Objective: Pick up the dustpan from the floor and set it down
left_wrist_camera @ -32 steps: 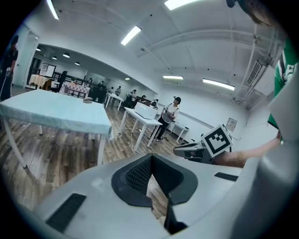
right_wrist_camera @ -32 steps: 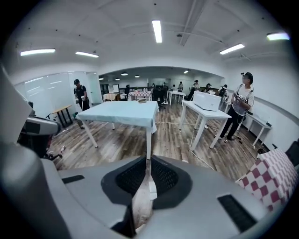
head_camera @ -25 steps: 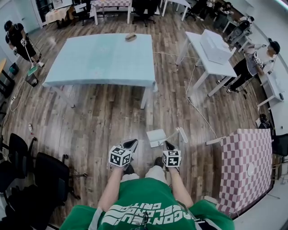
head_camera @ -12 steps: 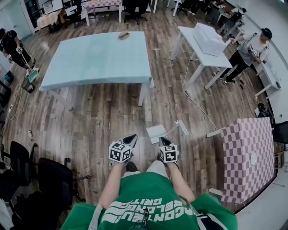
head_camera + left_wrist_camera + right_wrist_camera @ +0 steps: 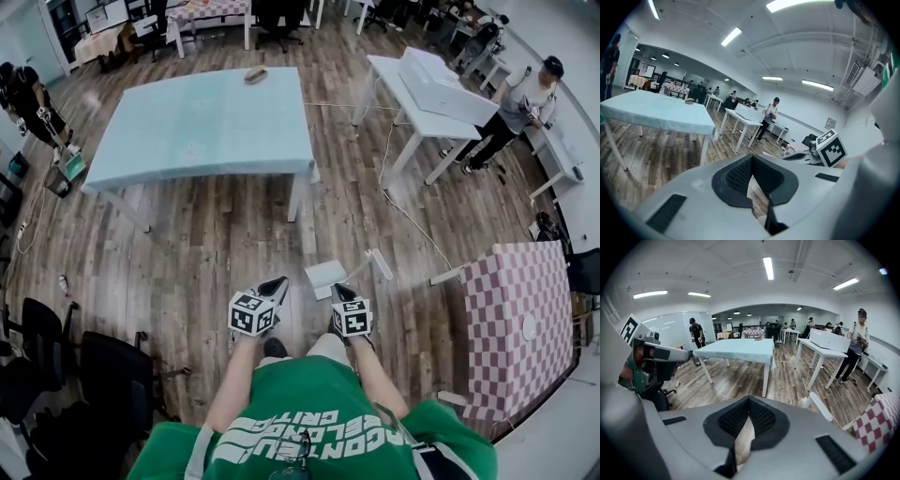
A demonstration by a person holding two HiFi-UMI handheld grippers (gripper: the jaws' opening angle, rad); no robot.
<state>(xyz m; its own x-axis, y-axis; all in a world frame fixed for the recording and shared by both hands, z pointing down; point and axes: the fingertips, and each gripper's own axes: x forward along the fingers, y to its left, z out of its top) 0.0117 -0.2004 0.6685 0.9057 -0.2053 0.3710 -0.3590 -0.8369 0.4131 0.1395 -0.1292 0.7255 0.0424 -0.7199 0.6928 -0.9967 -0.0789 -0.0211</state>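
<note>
**Dustpan on the floor, both grippers closed and empty**

Where it lies: the white plastic dustpan with a long white handle point(image 5: 325, 276) sits flat on the wood-plank floor point(image 5: 216, 234), just ahead of the person. Its handle runs off to the right.

Grippers: the right gripper point(image 5: 338, 293) has its tip just beside the pan's near edge. Whether it touches the pan cannot be told from the head view. The left gripper point(image 5: 276, 285) is near the pan, a little to its left. In each gripper view the jaws are pressed together at the tips, and only floor shows through the slit behind them, so nothing is pinched. In the right gripper view the handle lies off to the right of the jaws, not between them.

Step, as a judgement: the scene fits two stages. The dustpan may be waiting on the floor for a pickup, or it may have been set back down and let go. These views do not settle which, so the next move cannot be named. The one sure thing is that neither gripper holds the dustpan.

Counts:
- dustpans: one
- grippers: two, each with one marker cube
- pale-blue covered table point(image 5: 197, 131): one, with one small brown object point(image 5: 255, 75) on top, too small to identify
- white table point(image 5: 405, 98) on the right: one in clear view
- pink-checked covered table point(image 5: 506, 309): one close by
- black office chairs point(image 5: 37, 323) on the left: at least two
- standing people point(image 5: 23, 94): two in clear view, with others at the far end too small to count
</note>
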